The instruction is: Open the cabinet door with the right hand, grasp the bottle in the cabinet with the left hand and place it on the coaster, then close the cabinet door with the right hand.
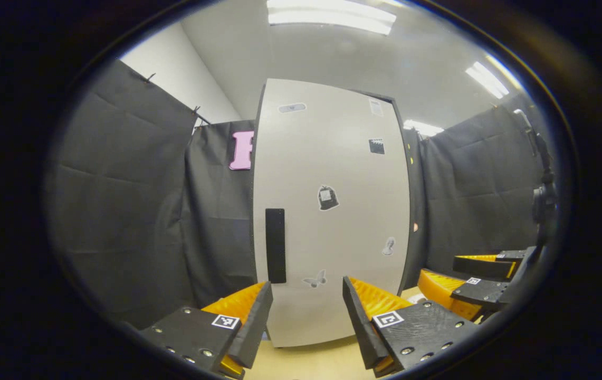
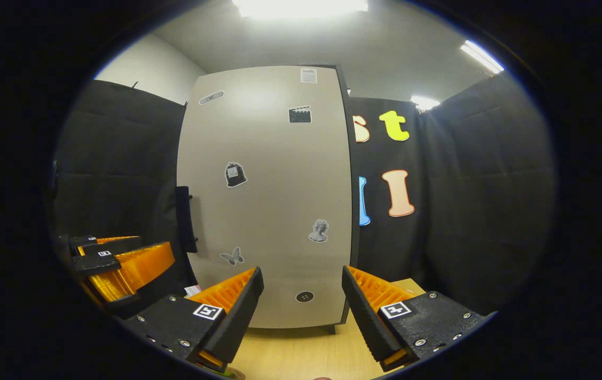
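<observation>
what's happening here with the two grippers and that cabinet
A person holds two grippers in front of a closed cabinet on a wooden table. The right gripper faces the door with jaws open and empty, short of the handle at the door's left edge. The left gripper hangs beside it, also open and empty. The door is not yet opened, so the task is just starting.

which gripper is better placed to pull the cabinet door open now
Right, though only just. The door is shut, its handle on the left edge. Both the right gripper and the left gripper are open and short of it.
</observation>
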Tool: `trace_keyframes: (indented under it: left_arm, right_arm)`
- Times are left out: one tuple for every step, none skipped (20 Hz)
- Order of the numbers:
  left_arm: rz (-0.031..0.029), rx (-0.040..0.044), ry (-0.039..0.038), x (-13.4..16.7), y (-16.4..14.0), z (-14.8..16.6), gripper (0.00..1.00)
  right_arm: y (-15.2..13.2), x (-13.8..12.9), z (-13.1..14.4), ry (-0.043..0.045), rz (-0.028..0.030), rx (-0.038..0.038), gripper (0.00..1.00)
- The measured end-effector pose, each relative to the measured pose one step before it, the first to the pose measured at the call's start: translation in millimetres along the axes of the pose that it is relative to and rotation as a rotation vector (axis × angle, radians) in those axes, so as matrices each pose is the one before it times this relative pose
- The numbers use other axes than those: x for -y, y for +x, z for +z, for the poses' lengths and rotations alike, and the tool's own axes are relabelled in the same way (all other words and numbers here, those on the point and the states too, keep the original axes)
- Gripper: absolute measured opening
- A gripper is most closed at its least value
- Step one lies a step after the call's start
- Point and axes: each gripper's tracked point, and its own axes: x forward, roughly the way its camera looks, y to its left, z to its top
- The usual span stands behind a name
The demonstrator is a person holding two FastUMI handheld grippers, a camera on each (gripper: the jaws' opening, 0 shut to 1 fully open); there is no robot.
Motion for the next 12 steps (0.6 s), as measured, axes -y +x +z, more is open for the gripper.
trace_keyframes:
  left_arm:
    - [-0.00886,-0.00807,0.00284,2.22,0.32,-1.68,0.76]
    - [-0.01358,-0.01062,-0.00024,3.29,-0.65,-1.71,0.76]
    - [-0.00515,-0.00006,-0.00145,1.80,-0.78,0.46,0.80]
    - [-0.00256,0.00099,-0.00164,1.29,-0.26,-0.76,0.76]
    - [-0.00353,-0.00041,-0.00087,1.27,-0.68,-0.23,0.76]
    - [-0.00006,0.00035,0.00424,0.49,-1.59,-0.54,0.84]
    - [-0.00149,0.00453,0.00453,0.65,-1.08,1.12,0.83]
    - [-0.00209,0.00475,0.00184,0.74,-0.88,0.82,0.76]
    - [-0.00227,0.00229,0.00186,0.87,-0.95,0.87,0.76]
    - [0.00139,0.00151,0.00249,0.00,-0.56,0.04,0.76]
    - [0.00476,0.00104,0.00053,-1.10,-0.45,0.11,0.76]
    - [0.00411,0.00247,-0.00348,-1.33,-0.76,0.10,0.76]
  right_arm:
    - [-1.65,-0.26,-1.28,0.00221,0.00098,-0.00293,0.93]
    - [-1.39,-0.67,0.66,0.00433,0.00221,0.00012,0.93]
    - [-0.65,-0.24,0.17,0.00130,-0.00024,0.00241,0.93]
    - [-0.89,-0.05,0.87,-0.00127,0.00117,0.00235,0.93]
    - [-0.32,-1.92,0.09,0.00001,0.00857,0.00031,0.93]
    - [-0.79,-2.80,-0.66,0.00204,0.01213,-0.00346,0.93]
    - [-1.48,-1.97,-1.60,-0.00079,0.00638,-0.00281,0.92]
    - [-1.18,-0.60,1.00,-0.00225,0.00201,-0.00014,0.93]
    - [-0.43,0.40,0.62,0.00010,-0.00155,0.00302,0.93]
    - [-1.07,0.54,1.53,0.00278,-0.00331,0.00511,0.93]
    - [-0.91,-0.14,0.63,0.00523,-0.00124,0.00532,0.93]
    - [-0.66,0.11,1.57,0.00422,-0.00122,0.00243,0.93]
